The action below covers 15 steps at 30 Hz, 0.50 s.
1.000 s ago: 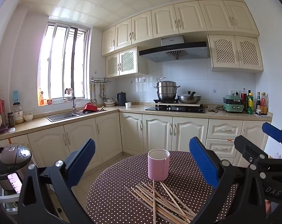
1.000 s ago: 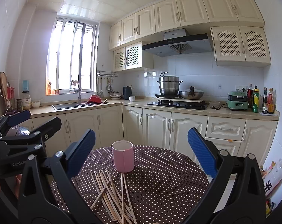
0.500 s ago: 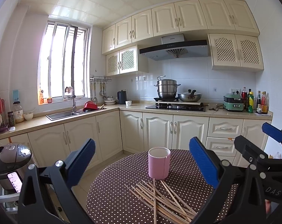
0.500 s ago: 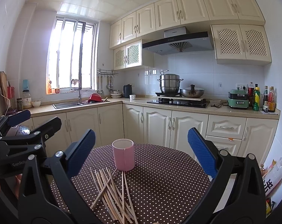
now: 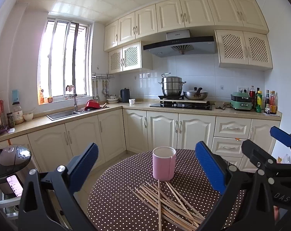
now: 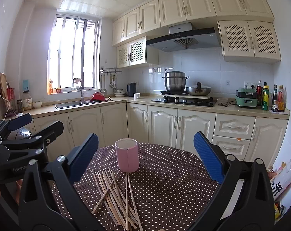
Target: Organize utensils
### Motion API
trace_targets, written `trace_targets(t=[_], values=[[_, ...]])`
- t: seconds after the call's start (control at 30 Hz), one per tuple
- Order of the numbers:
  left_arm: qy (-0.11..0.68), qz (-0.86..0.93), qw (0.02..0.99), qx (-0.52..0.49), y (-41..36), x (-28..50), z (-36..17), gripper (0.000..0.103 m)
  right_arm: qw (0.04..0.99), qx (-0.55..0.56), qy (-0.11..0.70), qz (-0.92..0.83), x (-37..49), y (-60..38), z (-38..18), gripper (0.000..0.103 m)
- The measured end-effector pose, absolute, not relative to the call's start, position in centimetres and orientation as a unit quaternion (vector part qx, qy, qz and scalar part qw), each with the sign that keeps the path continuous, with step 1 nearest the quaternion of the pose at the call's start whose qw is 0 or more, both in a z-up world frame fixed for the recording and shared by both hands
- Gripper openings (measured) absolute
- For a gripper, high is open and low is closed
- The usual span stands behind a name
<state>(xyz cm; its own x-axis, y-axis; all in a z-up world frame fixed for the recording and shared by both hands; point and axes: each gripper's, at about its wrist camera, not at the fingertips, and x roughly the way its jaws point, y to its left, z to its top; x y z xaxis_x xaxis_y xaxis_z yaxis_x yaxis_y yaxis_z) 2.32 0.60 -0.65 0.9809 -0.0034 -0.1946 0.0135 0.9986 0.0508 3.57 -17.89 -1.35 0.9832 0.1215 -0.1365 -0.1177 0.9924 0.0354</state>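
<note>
Both grippers are hanging wide apart and empty: left gripper (image 5: 146,165) and right gripper (image 6: 145,154) are framing the pink cup (image 5: 164,163) at mid-frame. Chopsticks (image 5: 164,204) are lying scattered on the dotted desk (image 5: 116,202), lower centre. Nothing's picked yet; next comes pinching one thin stick.

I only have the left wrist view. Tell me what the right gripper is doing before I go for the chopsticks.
Observer: The right gripper is open and holds nothing. Its fingers are spread wide above the table.
Operator: Report the table to the right of the sticks.
Observer: In the right wrist view, the dotted tablecloth is bare to the right of the chopsticks. The pink cup stands upright just behind them.
</note>
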Motion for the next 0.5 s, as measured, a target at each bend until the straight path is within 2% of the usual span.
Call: trace_targets(t=[0.5], values=[[0.163,-0.01,0.986,0.025,1.1,5.8,-3.6,0.099,0.991,0.014,0.112,0.066,6.4,-17.6,-3.6,0.097]])
